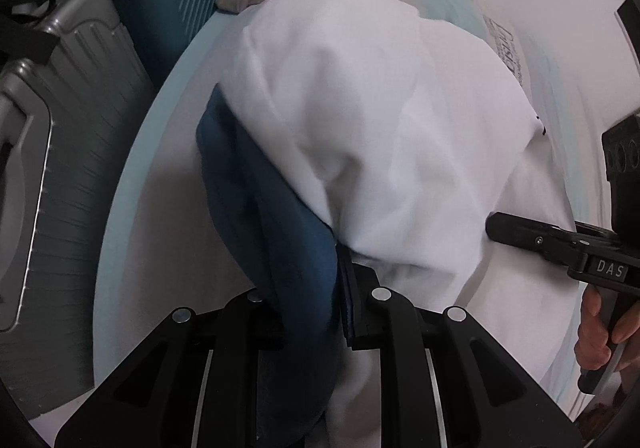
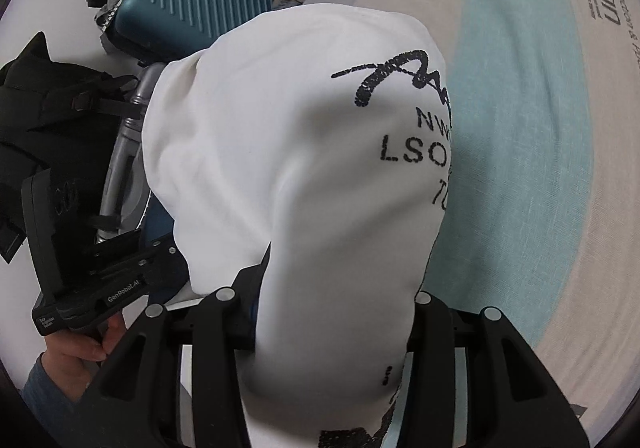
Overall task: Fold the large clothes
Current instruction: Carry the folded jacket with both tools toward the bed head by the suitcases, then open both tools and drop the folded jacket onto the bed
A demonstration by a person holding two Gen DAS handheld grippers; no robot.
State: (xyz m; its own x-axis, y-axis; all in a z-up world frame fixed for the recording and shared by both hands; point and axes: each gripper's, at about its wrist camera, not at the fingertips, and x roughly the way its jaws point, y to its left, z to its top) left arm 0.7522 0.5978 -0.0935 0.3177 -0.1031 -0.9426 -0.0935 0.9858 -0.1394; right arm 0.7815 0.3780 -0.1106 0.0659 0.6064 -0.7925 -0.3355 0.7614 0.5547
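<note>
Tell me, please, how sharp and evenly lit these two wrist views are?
Left wrist view: soft, the white garment washed out, the silver suitcase streaked, edges bowed by the fisheye. Right wrist view: crisper, black print readable, bedsheet evenly lit, corners dark.

Soft, even indoor light fills both wrist views, with no hard glare. The white shirt (image 1: 380,136) reads bright, nearly washed out on its upper folds, with faint grey shadows in the creases. Strong fisheye bending curves the bed sheet (image 2: 520,128) and darkens the corners to black. Motion blur smears the grey suitcase (image 1: 60,168) and the cloth nearest each lens.
</note>
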